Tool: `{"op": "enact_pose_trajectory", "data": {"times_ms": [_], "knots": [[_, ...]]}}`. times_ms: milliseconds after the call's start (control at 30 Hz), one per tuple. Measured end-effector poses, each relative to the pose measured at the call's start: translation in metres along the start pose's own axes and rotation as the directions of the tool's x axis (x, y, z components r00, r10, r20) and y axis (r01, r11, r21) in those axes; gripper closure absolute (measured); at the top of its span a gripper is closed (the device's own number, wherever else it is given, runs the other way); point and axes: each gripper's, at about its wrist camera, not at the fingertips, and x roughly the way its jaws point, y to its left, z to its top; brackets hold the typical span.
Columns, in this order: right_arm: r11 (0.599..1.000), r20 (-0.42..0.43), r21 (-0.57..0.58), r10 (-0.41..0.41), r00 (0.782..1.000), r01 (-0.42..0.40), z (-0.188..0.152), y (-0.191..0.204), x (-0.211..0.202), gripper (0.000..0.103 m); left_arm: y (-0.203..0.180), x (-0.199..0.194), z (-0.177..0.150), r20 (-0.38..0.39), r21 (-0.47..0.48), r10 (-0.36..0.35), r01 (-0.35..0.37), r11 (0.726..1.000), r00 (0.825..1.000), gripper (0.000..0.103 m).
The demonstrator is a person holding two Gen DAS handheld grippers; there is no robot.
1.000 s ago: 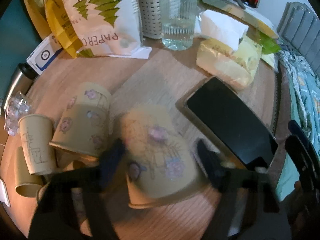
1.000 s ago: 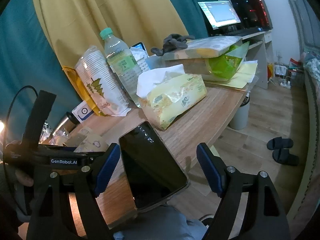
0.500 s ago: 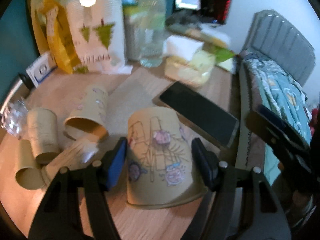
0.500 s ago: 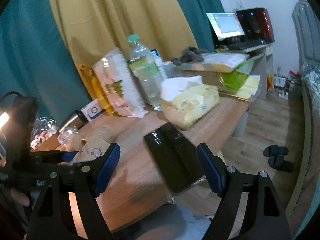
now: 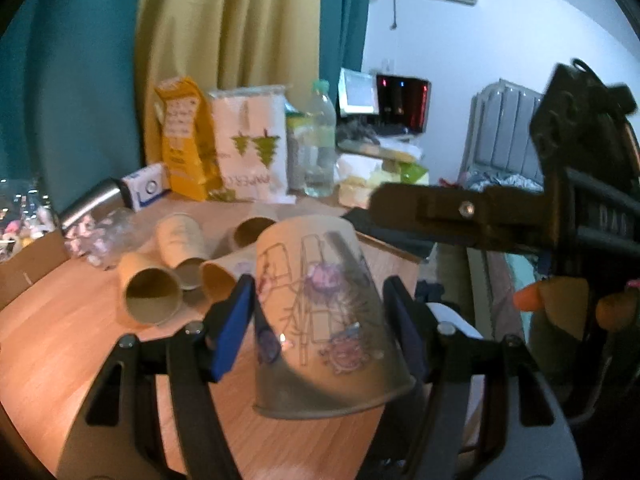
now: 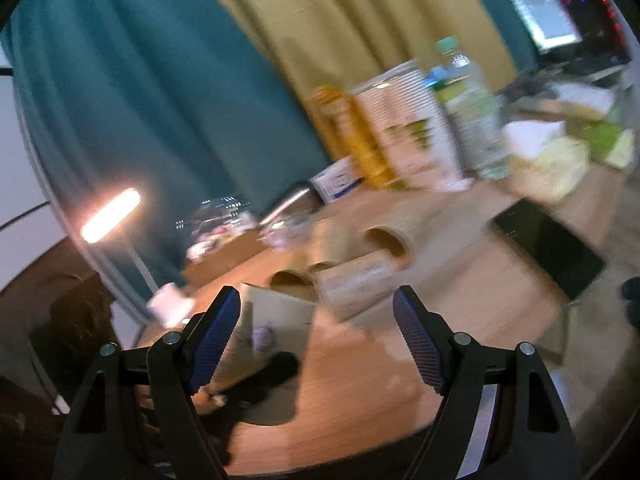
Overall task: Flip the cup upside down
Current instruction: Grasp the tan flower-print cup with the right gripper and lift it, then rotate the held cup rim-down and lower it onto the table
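A tan paper cup with drawings [image 5: 320,312] stands upside down, rim on the wooden table [image 5: 60,344]. My left gripper [image 5: 320,320] straddles it, its blue pads close to the cup's sides, with a small gap showing on the left. The same cup shows blurred in the right wrist view [image 6: 268,332], low on the left. My right gripper [image 6: 316,340] is open and empty above the table, and its body crosses the right of the left wrist view [image 5: 520,224].
Several other paper cups lie on their sides behind [image 5: 148,296] [image 6: 360,284]. A dark phone [image 6: 548,252] lies at the right edge. A water bottle [image 5: 318,148], paper-cup sleeve [image 5: 252,152], yellow bag [image 5: 186,140] and tissues stand at the back.
The left gripper has tilted up to level, the cup staying upside down between its fingers. The right gripper has swung left over the table, from the phone toward the cups.
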Motion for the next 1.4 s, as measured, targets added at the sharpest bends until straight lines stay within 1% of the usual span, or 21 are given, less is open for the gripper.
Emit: {"op": "enact_pose_trajectory", "data": {"times_ms": [33, 133, 200, 267, 400, 467, 600, 633, 667, 700, 733, 767, 800, 933, 1000, 1033, 1133, 1200, 1267, 1367, 1400], "knots": [[1.0, -0.008, 0.001, 0.015, 1.0, -0.015, -0.001, 0.006, 0.003, 0.021, 0.003, -0.008, -0.003, 0.023, 0.009, 0.0, 0.0, 1.0, 1.0, 0.037], [0.994, -0.042, 0.031, 0.109, 0.993, -0.108, -0.002, 0.023, 0.015, 0.021, 0.008, -0.027, -0.008, 0.084, 0.03, 0.021, -0.024, 0.999, 0.996, 0.037], [0.984, -0.065, 0.043, 0.175, 0.982, -0.173, -0.002, 0.034, 0.025, 0.021, 0.013, -0.042, -0.011, 0.149, 0.031, 0.033, -0.038, 0.999, 0.988, 0.037], [0.98, -0.081, 0.05, 0.196, 0.977, -0.192, -0.005, 0.042, 0.032, 0.021, 0.015, -0.051, -0.015, 0.178, 0.043, 0.04, -0.049, 0.998, 0.983, 0.037], [0.968, -0.114, 0.074, 0.245, 0.963, -0.238, -0.011, 0.051, 0.041, 0.022, 0.017, -0.058, -0.02, 0.193, 0.058, 0.042, -0.054, 0.997, 0.98, 0.037], [0.966, -0.129, 0.072, 0.257, 0.958, -0.249, -0.013, 0.054, 0.043, 0.022, 0.016, -0.059, -0.021, 0.195, 0.064, 0.043, -0.056, 0.996, 0.98, 0.037], [0.955, -0.13, 0.091, 0.293, 0.947, -0.283, -0.015, 0.053, 0.044, 0.022, 0.01, -0.06, -0.024, 0.198, 0.075, 0.043, -0.059, 0.995, 0.979, 0.037], [0.954, -0.129, 0.092, 0.295, 0.947, -0.285, -0.015, 0.052, 0.045, 0.028, 0.009, -0.06, -0.025, 0.198, 0.082, 0.042, -0.059, 0.995, 0.979, 0.037], [0.951, -0.127, 0.098, 0.304, 0.944, -0.293, -0.015, 0.05, 0.045, 0.036, 0.008, -0.06, -0.025, 0.196, 0.086, 0.041, -0.058, 0.995, 0.98, 0.037], [0.95, -0.131, 0.101, 0.309, 0.942, -0.297, -0.014, 0.049, 0.045, 0.037, 0.007, -0.059, -0.025, 0.195, 0.087, 0.044, -0.062, 0.994, 0.98, 0.037], [0.953, -0.132, 0.096, 0.298, 0.945, -0.287, -0.014, 0.048, 0.045, 0.041, 0.007, -0.058, -0.025, 0.192, 0.088, 0.043, -0.061, 0.994, 0.98, 0.037], [0.952, -0.133, 0.098, 0.303, 0.944, -0.292, -0.014, 0.046, 0.045, 0.043, 0.007, -0.057, -0.025, 0.191, 0.086, 0.044, -0.061, 0.994, 0.981, 0.037], [0.948, -0.132, 0.105, 0.313, 0.941, -0.301, -0.014, 0.045, 0.045, 0.043, 0.007, -0.057, -0.025, 0.189, 0.085, 0.044, -0.061, 0.995, 0.981, 0.037], [0.947, -0.134, 0.107, 0.315, 0.94, -0.302, -0.014, 0.045, 0.046, 0.043, 0.009, -0.055, -0.026, 0.176, 0.071, 0.059, -0.073, 0.995, 0.983, 0.034], [0.949, -0.136, 0.104, 0.311, 0.941, -0.298, -0.015, 0.046, 0.047, 0.043, 0.012, -0.052, -0.026, 0.163, 0.057, 0.062, -0.072, 0.996, 0.985, 0.019], [0.951, -0.137, 0.099, 0.306, 0.942, -0.294, -0.015, 0.046, 0.049, 0.043, 0.014, -0.051, -0.027, 0.158, 0.047, 0.06, -0.068, 0.997, 0.986, 0.018], [0.964, -0.125, 0.066, 0.265, 0.956, -0.258, -0.014, 0.048, 0.049, 0.043, 0.019, -0.047, -0.029, 0.135, 0.036, 0.063, -0.068, 0.997, 0.989, 0.018], [0.977, -0.096, 0.03, 0.213, 0.972, -0.211, -0.01, 0.048, 0.048, 0.043, 0.022, -0.045, -0.032, 0.116, 0.033, 0.068, -0.072, 0.997, 0.991, 0.018], [0.989, -0.051, -0.017, 0.143, 0.988, -0.144, -0.005, 0.049, 0.045, 0.043, 0.025, -0.043, -0.036, 0.1, 0.026, 0.073, -0.076, 0.997, 0.992, 0.018], [0.996, 0.018, -0.072, 0.056, 0.998, -0.055, -0.001, 0.048, 0.04, 0.043, 0.029, -0.041, -0.042, 0.078, 0.014, 0.089, -0.09, 0.996, 0.993, 0.018], [0.996, 0.031, -0.079, 0.041, 0.999, -0.039, 0.0, 0.047, 0.04, 0.043, 0.031, -0.041, -0.043, 0.072, 0.007, 0.091, -0.092, 0.996, 0.993, 0.018]]}}
